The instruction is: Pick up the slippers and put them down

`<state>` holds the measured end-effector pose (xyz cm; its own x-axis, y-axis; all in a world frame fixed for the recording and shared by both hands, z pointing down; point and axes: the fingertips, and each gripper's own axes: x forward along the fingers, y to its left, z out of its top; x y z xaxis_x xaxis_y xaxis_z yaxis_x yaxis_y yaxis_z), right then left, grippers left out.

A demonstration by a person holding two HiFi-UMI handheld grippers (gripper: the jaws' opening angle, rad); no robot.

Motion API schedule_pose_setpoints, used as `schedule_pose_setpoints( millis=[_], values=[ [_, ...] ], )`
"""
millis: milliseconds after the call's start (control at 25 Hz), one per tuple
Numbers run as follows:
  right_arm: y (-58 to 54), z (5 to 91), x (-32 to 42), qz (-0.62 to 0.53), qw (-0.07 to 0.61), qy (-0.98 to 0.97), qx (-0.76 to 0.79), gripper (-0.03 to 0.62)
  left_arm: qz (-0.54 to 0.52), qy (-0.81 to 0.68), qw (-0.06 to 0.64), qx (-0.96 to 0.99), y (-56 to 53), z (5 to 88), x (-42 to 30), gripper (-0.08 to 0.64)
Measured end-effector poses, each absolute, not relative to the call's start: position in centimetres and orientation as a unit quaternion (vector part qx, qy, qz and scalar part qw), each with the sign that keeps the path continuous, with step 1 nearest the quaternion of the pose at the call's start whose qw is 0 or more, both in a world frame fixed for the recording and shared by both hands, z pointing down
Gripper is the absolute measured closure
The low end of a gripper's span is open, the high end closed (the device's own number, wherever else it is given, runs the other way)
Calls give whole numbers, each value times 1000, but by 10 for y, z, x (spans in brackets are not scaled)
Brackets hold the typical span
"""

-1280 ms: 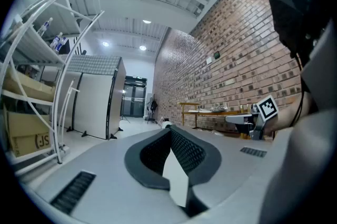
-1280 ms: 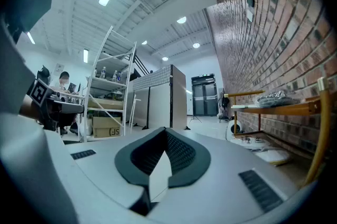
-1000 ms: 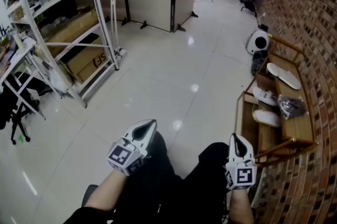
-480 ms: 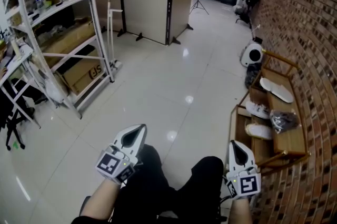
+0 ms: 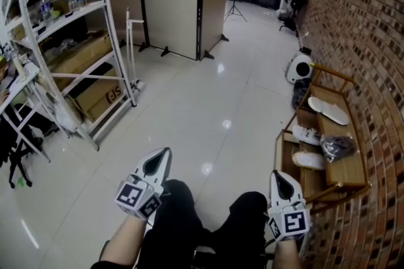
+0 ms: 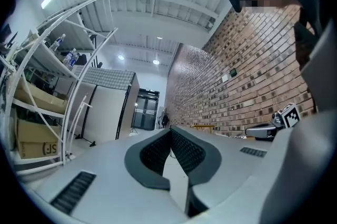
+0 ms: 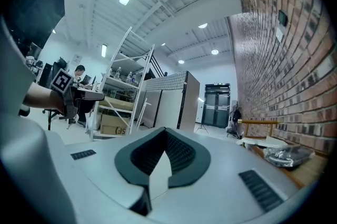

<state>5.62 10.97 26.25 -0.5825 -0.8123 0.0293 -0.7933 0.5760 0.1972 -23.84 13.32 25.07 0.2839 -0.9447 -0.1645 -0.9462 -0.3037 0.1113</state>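
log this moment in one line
left gripper: shut, empty | right gripper: shut, empty | slippers: on rack, untouched

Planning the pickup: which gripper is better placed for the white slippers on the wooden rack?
Right, probably. The right gripper is nearest the wooden rack holding the flat white slippers; the left gripper is beyond the person's legs. Both are shut, empty.

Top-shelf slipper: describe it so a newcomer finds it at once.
Against the brick wall on the right stands a low wooden rack. On its top board, at the far end, lies the flat white slipper. The dark crumpled bag nearer on that board is lumpy, and the other white shoes sit one shelf lower.
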Motion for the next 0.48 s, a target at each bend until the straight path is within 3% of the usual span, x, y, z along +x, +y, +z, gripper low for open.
schedule_pose_setpoints(
  millis=[480],
  values=[
    [103,265,63,-62,31,-884,463,583,89,580,5,-810,138,253,-216,557]
  ],
)
